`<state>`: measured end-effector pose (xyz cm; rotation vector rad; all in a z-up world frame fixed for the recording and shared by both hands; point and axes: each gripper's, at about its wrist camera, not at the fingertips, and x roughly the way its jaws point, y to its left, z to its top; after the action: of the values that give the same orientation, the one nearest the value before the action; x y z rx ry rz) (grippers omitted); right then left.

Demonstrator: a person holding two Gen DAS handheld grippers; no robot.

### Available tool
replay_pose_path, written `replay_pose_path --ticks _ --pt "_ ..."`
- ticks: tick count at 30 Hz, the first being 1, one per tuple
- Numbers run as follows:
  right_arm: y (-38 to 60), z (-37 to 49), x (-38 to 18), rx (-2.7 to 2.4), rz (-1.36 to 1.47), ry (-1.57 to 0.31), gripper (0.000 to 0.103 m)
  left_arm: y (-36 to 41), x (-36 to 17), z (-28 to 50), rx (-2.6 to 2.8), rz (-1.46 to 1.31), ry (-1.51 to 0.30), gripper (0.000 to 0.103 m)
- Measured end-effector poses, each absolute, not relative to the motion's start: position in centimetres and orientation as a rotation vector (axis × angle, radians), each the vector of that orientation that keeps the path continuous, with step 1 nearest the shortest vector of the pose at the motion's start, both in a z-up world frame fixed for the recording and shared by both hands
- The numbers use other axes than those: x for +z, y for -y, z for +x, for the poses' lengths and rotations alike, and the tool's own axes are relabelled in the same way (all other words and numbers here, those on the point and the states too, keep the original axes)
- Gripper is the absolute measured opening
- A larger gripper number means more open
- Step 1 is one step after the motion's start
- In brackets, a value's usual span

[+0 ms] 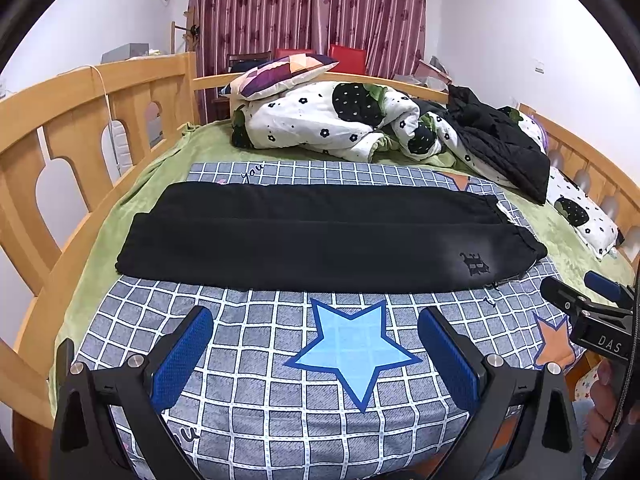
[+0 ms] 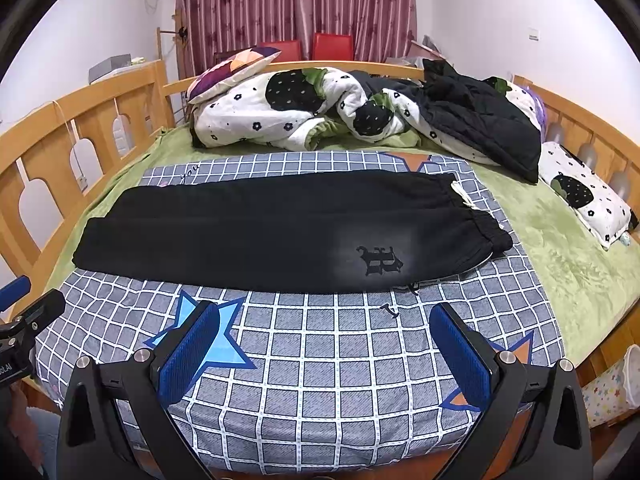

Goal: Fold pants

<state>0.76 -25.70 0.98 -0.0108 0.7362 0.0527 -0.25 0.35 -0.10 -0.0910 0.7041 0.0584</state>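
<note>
Black pants (image 1: 312, 240) lie flat across the checked blanket (image 1: 280, 360), legs together, cuffs at the left, waistband at the right with a dark logo (image 1: 474, 263). They also show in the right wrist view (image 2: 260, 236). My left gripper (image 1: 316, 340) is open and empty, hovering above the blanket in front of the pants' near edge. My right gripper (image 2: 326, 340) is open and empty, in front of the waist half. The right gripper also shows at the right edge of the left wrist view (image 1: 584, 296).
A crumpled white flowered quilt (image 1: 328, 120), a dark jacket (image 1: 500, 140) and a pillow (image 1: 276, 74) lie at the back of the bed. Wooden rails (image 1: 80, 128) run along the left, back and right. A green sheet (image 2: 560, 248) covers the mattress.
</note>
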Motion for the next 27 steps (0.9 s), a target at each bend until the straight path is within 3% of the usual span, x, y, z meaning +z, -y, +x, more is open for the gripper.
replay_pose_path --ticks 27 --pt "25.46 0.88 0.88 0.053 -0.014 -0.741 0.103 -0.65 -0.15 -0.24 0.047 -0.105 -0.705 0.102"
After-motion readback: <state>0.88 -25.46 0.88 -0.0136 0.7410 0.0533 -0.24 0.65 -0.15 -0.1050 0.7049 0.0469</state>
